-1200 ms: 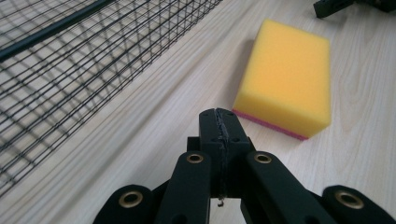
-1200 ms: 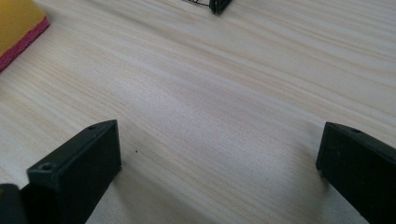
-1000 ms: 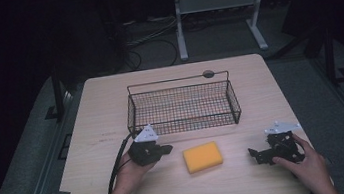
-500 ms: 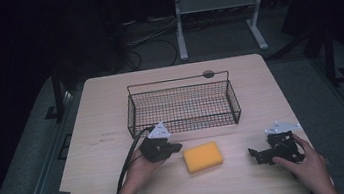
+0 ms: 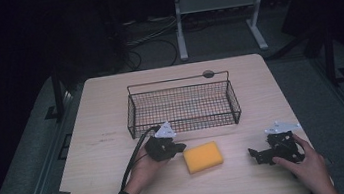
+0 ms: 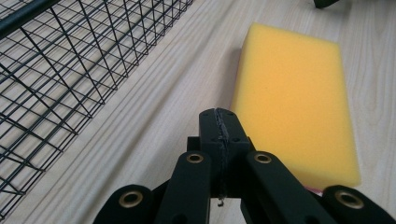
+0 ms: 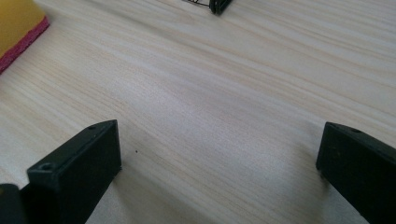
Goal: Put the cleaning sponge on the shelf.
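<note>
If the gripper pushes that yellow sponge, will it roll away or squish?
The sponge lies flat and blocky on the table, so it would probably slide, not roll. It looks like soft foam with a thin pink layer underneath, so it likely squishes and weighs little. The shut left gripper sits at its edge, so a nudge may just turn it.

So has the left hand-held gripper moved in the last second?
Yes. The left hand-held gripper has slid right along the basket's front toward the sponge, its jaws shut.
</note>
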`<action>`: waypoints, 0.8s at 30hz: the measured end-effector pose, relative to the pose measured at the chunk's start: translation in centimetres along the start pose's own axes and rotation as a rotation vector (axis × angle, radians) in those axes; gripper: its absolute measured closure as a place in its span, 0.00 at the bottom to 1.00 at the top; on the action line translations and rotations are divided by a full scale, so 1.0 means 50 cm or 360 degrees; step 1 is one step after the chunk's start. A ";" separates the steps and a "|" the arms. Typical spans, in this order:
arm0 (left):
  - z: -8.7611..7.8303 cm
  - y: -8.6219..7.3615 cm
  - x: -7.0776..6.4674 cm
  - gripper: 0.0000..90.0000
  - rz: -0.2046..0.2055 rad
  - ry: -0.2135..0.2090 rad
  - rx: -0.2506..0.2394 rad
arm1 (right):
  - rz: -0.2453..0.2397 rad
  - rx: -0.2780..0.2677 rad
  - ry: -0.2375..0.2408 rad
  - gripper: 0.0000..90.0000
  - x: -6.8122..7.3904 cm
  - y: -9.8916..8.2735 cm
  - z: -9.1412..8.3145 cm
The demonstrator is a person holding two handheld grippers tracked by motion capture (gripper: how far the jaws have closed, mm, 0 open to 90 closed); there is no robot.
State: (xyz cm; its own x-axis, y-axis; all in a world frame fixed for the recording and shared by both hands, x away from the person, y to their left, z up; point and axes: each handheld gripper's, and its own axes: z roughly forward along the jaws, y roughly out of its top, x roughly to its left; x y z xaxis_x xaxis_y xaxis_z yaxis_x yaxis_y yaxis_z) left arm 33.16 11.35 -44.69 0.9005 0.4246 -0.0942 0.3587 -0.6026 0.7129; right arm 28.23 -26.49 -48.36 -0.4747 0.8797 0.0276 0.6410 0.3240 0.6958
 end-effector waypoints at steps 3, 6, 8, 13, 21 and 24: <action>-0.001 -0.001 -0.004 1.00 0.0003 -0.0010 0.0002 | 0.0000 0.0000 0.0000 0.00 0.000 0.000 0.000; -0.002 -0.002 -0.009 1.00 0.0004 -0.0022 0.0001 | 0.0000 0.0000 0.0000 0.00 0.000 0.000 0.000; -0.003 -0.002 -0.013 1.00 0.0007 -0.0029 0.0007 | 0.0000 0.0000 0.0000 0.00 0.000 0.000 0.000; -0.006 -0.005 -0.024 1.00 0.0016 -0.0047 0.0019 | -0.0001 0.0000 0.0000 0.00 0.000 0.000 0.000; -0.017 -0.012 -0.041 1.00 0.0009 -0.0083 0.0033 | 0.0000 0.0000 0.0000 0.00 0.000 0.000 0.000; -0.020 -0.016 -0.047 1.00 0.0005 -0.0088 0.0033 | -0.0001 0.0000 0.0000 0.00 0.000 0.000 0.000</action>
State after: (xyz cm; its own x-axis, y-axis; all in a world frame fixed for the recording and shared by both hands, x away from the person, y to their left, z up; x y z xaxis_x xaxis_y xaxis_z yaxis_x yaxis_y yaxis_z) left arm 30.52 11.50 -44.34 0.9136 0.3851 -0.1304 0.3602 -0.6179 0.6989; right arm 28.23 -26.49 -48.36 -0.4751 0.8795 0.0272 0.6405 0.3245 0.6960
